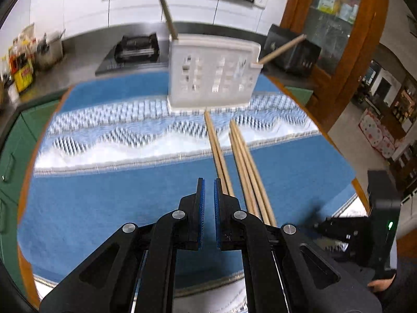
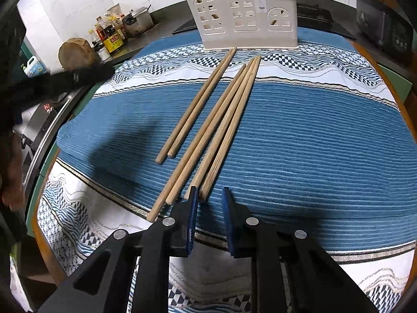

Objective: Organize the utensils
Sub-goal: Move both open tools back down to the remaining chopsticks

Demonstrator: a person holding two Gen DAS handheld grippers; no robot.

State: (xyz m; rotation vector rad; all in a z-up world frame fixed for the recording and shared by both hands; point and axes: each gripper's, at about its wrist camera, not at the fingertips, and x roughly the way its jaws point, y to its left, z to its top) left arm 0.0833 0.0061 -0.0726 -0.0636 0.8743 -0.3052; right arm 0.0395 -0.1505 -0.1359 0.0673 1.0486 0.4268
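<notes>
Several wooden chopsticks point(image 2: 216, 120) lie on a blue and white patterned cloth point(image 2: 299, 140), pointing toward a white plastic utensil holder point(image 2: 242, 18) at the far side. The holder has one chopstick point(image 1: 168, 17) standing at its left and one point(image 1: 282, 48) leaning out at its right. My right gripper point(image 2: 209, 195) is open, low over the near ends of the right chopsticks. My left gripper point(image 1: 209, 186) is empty with only a narrow gap between its pads, just left of the chopsticks point(image 1: 239, 161) in its view. The holder point(image 1: 212, 73) stands ahead of it.
The cloth point(image 1: 117, 203) covers a wooden table. A counter behind holds bottles and a pot point(image 2: 117, 31), a stove point(image 1: 136, 47) and a black appliance point(image 1: 292, 49). A wooden cabinet point(image 1: 338, 26) stands at the right. The right gripper body point(image 1: 365, 234) shows at the left view's lower right.
</notes>
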